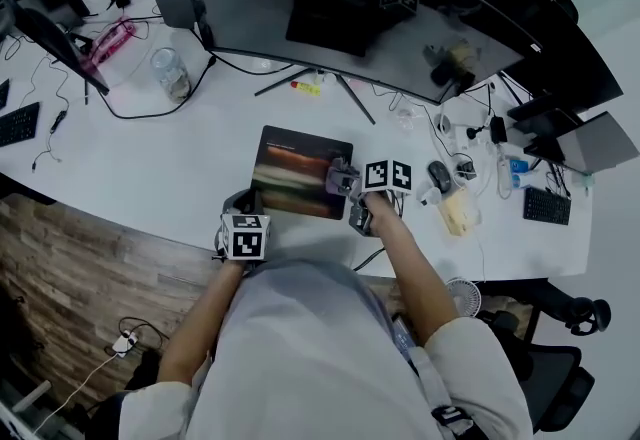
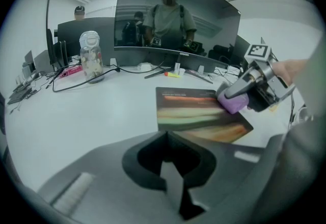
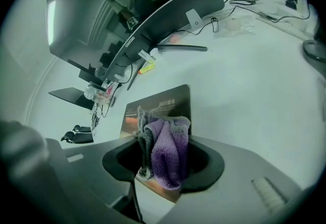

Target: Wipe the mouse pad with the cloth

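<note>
Head view: right hand-held gripper, arm extended, clamps cloth on mouse pad; left hand-held gripper closed, empty.

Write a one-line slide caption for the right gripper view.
Right claw shut on a bunched purple-and-grey fleece cloth over the dark rectangular printed mouse pad on the white desk.

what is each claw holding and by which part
Right claw is shut on the purple cloth, pinched by a bunched fold. Left claw holds nothing.
</note>
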{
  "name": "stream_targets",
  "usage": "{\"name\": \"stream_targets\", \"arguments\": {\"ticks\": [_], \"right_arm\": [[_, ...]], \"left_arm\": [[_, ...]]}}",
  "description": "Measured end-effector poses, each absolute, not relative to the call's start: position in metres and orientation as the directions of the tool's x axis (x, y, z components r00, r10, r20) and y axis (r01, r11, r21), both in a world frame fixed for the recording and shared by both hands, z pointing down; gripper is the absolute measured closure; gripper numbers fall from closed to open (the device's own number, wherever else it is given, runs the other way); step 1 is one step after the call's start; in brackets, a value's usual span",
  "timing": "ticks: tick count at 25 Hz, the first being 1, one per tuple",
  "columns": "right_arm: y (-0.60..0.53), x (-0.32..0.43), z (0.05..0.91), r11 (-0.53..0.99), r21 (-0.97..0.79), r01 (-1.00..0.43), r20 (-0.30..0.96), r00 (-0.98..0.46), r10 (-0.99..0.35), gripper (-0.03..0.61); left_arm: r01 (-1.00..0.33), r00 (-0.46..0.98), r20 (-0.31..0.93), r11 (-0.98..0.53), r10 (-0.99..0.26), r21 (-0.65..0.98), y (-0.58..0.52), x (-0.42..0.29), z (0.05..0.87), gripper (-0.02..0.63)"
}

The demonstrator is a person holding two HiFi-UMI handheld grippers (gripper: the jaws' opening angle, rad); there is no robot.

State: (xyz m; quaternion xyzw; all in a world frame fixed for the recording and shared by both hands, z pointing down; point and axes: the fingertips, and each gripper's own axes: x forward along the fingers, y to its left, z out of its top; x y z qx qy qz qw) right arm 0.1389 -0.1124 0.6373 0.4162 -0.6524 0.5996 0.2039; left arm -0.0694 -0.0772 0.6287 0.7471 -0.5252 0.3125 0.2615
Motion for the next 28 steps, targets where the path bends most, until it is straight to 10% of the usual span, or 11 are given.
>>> {"name": "stream_targets", "arguments": {"ticks": [28], "right_arm": [[-0.096, 0.188, 0.640, -0.119, -0.595, -0.795, 0.778, -0.532, -0.335, 0.379]], "left_arm": [[-0.946, 0.256, 0.745, -0.319, -0.615, 0.062, -0.077, -0.069, 0.629, 0.614]]}}
